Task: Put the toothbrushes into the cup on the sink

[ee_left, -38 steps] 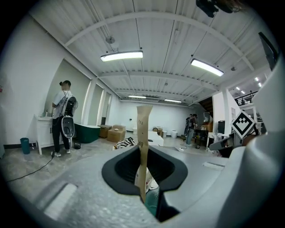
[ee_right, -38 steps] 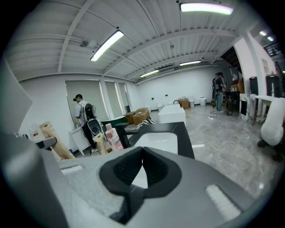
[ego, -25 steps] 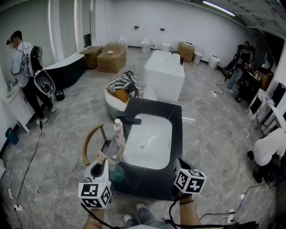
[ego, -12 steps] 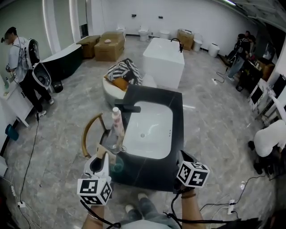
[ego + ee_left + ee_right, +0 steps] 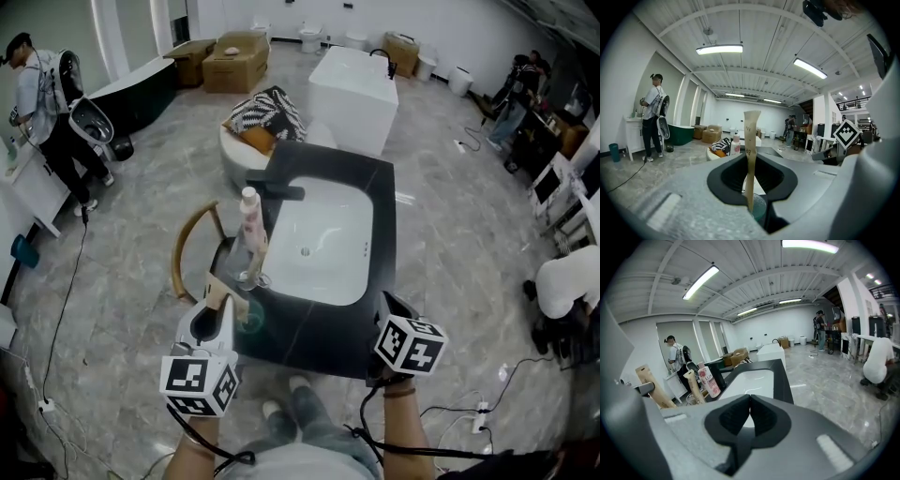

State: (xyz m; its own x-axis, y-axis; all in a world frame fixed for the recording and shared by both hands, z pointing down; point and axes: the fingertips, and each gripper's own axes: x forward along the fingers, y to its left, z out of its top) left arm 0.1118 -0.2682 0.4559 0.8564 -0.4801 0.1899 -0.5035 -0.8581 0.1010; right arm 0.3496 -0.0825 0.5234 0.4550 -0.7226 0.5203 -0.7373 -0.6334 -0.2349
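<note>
Head view, with both gripper views. The left hand-held gripper (image 5: 223, 300) has its jaws drawn in to a narrow gap and clamped on a beige toothbrush (image 5: 751, 154). The toothbrush stands upright between the pads, its upper end well clear of the jaws. This gripper hangs at the near left edge of the black table (image 5: 375, 187), close to the clear cup (image 5: 249, 277) and apart from it.

The cup stands on the table's left strip, beside the white sink (image 5: 319, 244) and just in front of a pink-and-white bottle (image 5: 250, 217). In the right gripper view a second toothbrush (image 5: 695, 385) leans inside the cup (image 5: 690, 399), with the bottle (image 5: 708, 379) directly behind it.

The right hand-held gripper (image 5: 750, 397) has its jaws fully together, pads meeting with nothing between them. It is held over the near right corner of the table and touches nothing. A person (image 5: 42, 103) stands at far left, beside a white cabinet.
</note>
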